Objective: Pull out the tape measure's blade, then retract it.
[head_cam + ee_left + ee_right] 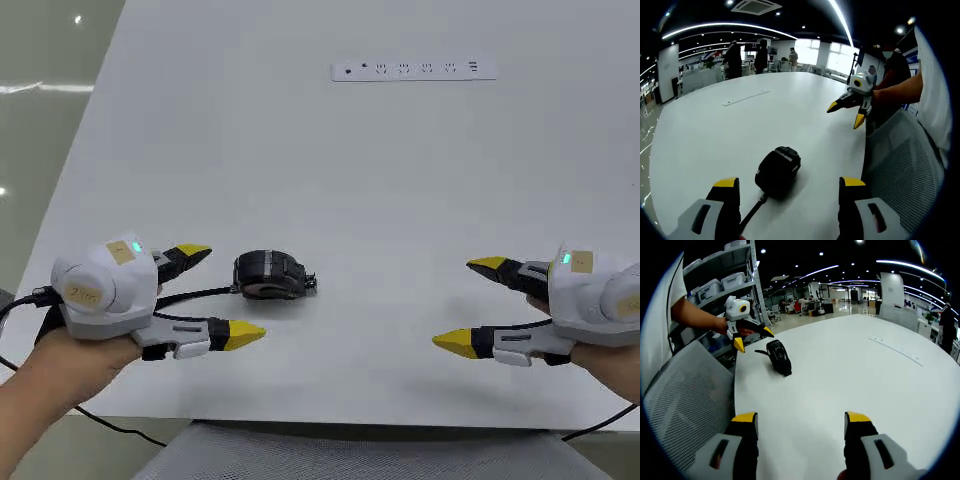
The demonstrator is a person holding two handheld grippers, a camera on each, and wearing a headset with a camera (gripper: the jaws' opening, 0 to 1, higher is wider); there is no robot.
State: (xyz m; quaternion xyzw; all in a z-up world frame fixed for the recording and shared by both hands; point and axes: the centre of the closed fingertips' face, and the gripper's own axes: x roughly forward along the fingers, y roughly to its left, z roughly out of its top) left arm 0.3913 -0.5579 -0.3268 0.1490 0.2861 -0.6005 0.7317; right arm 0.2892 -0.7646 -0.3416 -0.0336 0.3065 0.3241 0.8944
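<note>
**A:** How is the left tool set?

**B:** Its yellow-tipped jaws are spread wide and nothing is gripped between them. It is carried low over the surface and rolled onto its side. The jaws are pointed across toward the right tool. It is held from behind by the left hand, with the forearm brought in from the near edge.

**A:** And the right tool?

**B:** It is posed as a mirror of the left. The jaws are parted with nothing between them, and they are aimed back at the left tool. The right hand is closed around its rear.

**A:** Where is the tape measure found?

**B:** The tape measure is rested on the surface just ahead of the left tool's tips, roughly in line with the gap between its jaws. It is touched by neither jaw. A black strap is trailed from the case back between those jaws. From the right tool it is well apart, ahead and close to the other tool.

**A:** How far along is the task judged to be?

**B:** Nothing is judged done. No length of blade is seen outside the case, and the case is not gripped. The hold on the case, the pull and the retraction are all left.

**A:** Is anything seen beyond?

**B:** A white power strip is laid far past both tools.
</note>
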